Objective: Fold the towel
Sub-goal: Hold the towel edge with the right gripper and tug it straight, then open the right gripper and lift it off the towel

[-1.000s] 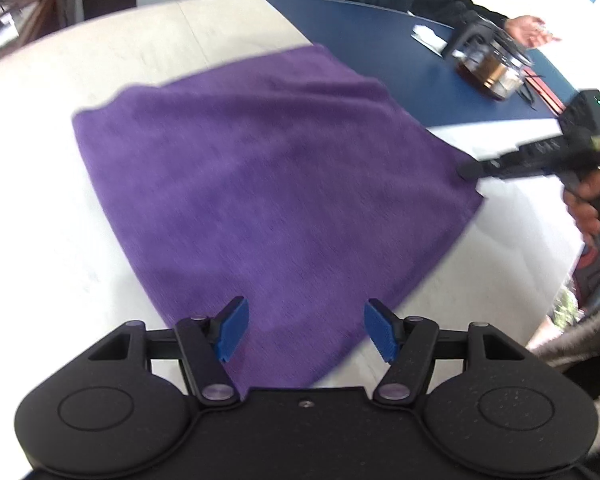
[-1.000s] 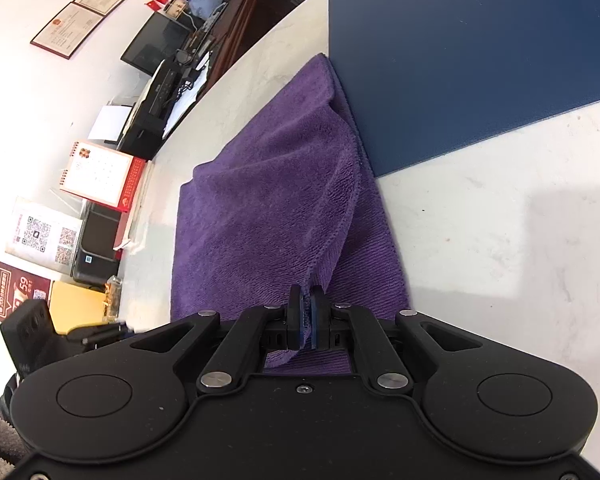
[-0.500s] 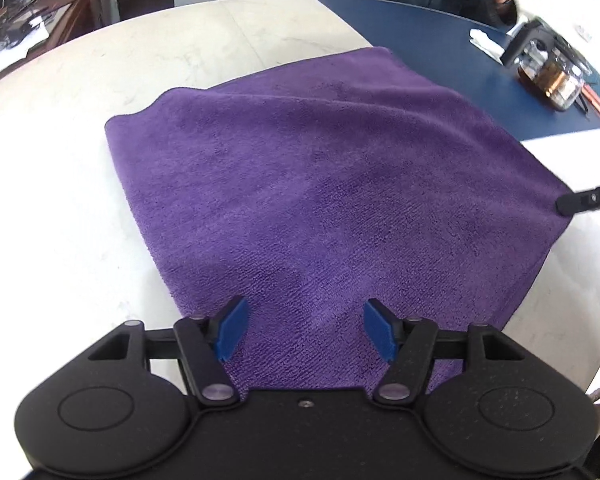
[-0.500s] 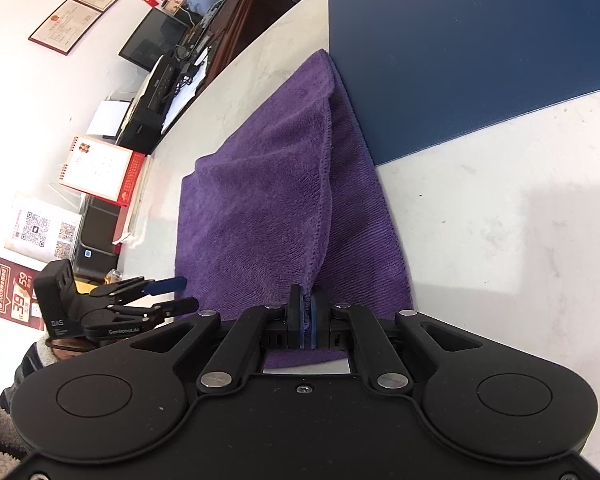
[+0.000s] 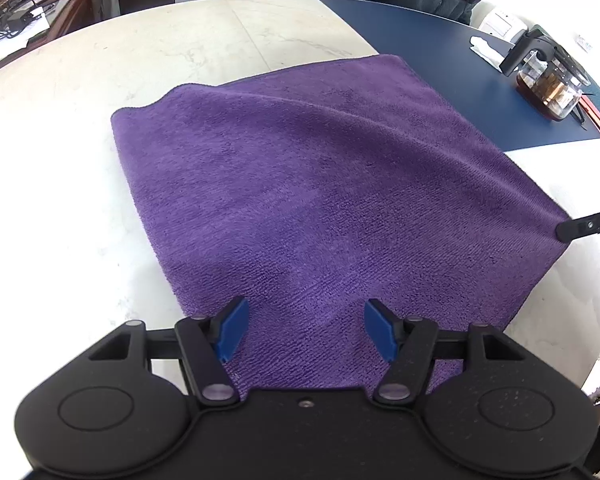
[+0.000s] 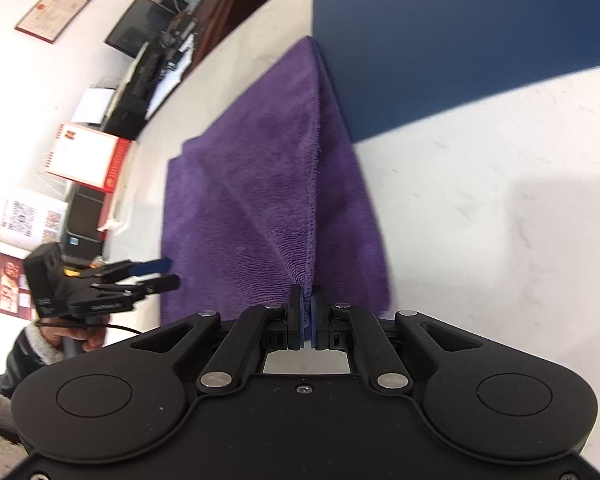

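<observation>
One towel (image 5: 320,200) corner pinched – R fingers (image 6: 296,312).

Towel (image 5: 320,200): purple cloth, short matt pile, finely ribbed, stitched hem.
Table (image 5: 80,168): pale stone-look top, smooth, faintly veined, low sheen.
Mat (image 5: 440,64): dark blue, smooth, matt.
Left gripper (image 5: 306,330): black matt plastic body, finely speckled; blue plastic pads; small metal pivot pins.
Right gripper (image 6: 306,316): same black matt plastic, metal pins.
Jug (image 5: 548,84): clear glossy glass, black plastic handle.
</observation>
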### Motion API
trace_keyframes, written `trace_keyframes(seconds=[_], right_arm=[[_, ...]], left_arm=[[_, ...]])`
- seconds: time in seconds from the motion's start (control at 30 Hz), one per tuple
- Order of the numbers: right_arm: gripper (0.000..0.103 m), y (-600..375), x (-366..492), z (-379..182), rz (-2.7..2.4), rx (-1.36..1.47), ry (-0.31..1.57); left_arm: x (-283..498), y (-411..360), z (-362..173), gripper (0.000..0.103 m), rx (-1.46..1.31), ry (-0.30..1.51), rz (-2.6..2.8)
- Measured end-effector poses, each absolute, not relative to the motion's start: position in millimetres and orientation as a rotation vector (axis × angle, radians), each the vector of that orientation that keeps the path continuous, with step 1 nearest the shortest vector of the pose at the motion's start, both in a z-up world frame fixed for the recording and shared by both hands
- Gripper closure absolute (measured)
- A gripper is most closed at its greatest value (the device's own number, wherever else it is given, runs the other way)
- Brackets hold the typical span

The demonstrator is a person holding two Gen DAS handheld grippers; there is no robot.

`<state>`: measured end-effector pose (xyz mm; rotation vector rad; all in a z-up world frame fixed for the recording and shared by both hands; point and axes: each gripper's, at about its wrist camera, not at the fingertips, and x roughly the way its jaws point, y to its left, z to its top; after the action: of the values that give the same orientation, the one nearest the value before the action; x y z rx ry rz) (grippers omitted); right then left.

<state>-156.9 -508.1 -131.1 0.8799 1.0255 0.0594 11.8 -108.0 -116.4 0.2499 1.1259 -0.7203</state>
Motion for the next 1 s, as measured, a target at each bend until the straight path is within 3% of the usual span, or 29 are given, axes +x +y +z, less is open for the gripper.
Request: trace_keyframes(seconds=[0.83,1.0], right_arm=[[0.101,-471,-146,-118,-0.007,0.423,1.138],[0.095,-468,-147,-115,-0.048,0.383,1.157]], left_arm=[[12,-104,-116,0.037,0.281,1.111,-0.774],[11,-102,-117,0.037,0.268,1.101,-0.780]])
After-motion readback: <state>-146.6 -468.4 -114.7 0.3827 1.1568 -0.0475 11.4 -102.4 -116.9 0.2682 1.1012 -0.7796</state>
